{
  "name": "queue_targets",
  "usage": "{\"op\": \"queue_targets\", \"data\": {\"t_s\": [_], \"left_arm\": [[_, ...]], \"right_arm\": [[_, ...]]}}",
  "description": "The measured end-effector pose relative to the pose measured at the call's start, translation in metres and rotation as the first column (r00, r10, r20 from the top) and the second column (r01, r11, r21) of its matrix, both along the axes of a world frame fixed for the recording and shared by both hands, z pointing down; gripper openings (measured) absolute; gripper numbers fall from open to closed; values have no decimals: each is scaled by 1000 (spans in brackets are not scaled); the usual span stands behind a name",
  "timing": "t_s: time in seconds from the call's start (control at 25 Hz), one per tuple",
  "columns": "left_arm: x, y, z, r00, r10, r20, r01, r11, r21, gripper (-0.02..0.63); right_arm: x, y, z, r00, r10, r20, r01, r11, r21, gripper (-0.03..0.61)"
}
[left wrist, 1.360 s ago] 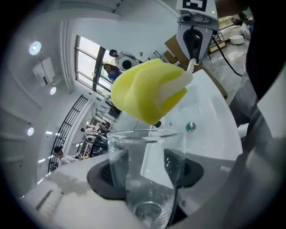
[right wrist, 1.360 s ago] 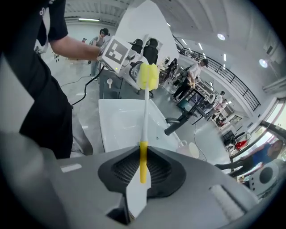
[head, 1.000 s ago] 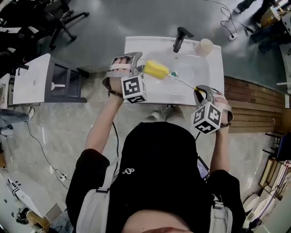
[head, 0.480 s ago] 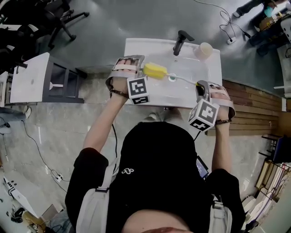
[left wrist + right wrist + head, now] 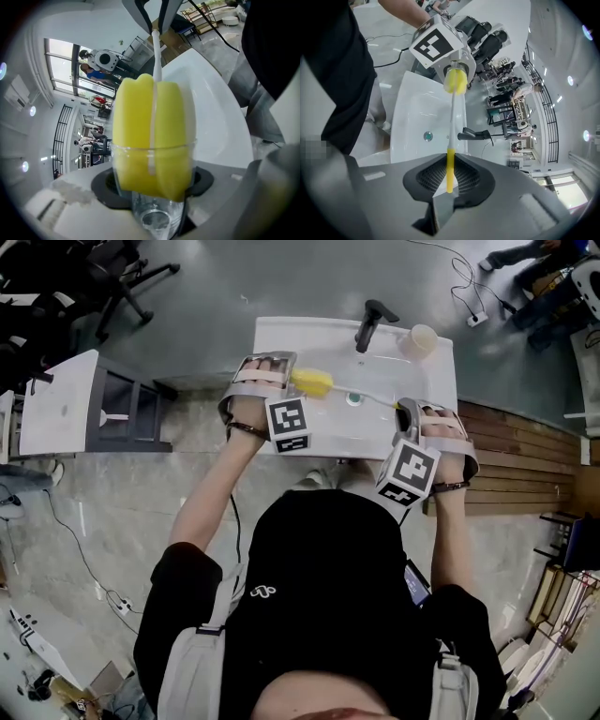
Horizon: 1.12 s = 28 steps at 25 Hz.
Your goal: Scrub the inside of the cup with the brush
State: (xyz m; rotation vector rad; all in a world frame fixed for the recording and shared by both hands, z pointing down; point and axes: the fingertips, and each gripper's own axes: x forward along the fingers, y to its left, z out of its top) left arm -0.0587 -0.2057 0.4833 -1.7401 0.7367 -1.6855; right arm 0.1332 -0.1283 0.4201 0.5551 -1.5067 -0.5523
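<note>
My left gripper (image 5: 152,197) is shut on a clear cup (image 5: 154,211), its mouth facing away from the camera. The brush's yellow sponge head (image 5: 152,131) sits partly inside the cup's rim, and its white shaft (image 5: 157,51) runs up to the other gripper. In the right gripper view my right gripper (image 5: 449,176) is shut on the yellow end of the brush handle (image 5: 450,168), and the sponge head (image 5: 455,80) meets the left gripper. In the head view the left gripper (image 5: 286,381) and right gripper (image 5: 405,412) hover over the sink's front edge, with the sponge head (image 5: 312,382) between them.
The white sink (image 5: 412,381) has a drain (image 5: 353,398) and a black faucet (image 5: 370,324). A beige cup (image 5: 419,339) stands at its back right corner. A white table (image 5: 66,404) is to the left and wooden flooring (image 5: 516,456) to the right.
The sponge head has slid left, further into the cup. The right gripper has shifted left toward the sink and rolled. The left gripper has stayed nearly in place.
</note>
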Motion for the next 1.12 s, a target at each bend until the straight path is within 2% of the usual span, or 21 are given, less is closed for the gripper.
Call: {"op": "queue_targets", "data": {"t_s": [0.4,1.12], "left_arm": [[5,6,2,999,9,52,-8,1000,-18,267],[4,11,8,998,-24,54,27,998,-55,268]], "right_arm": [[-11,-2,0,1000,-5,-23,5,1000,-3,48],[-44,-7,3,999,-25,-34,25,1000,-3,48]]}}
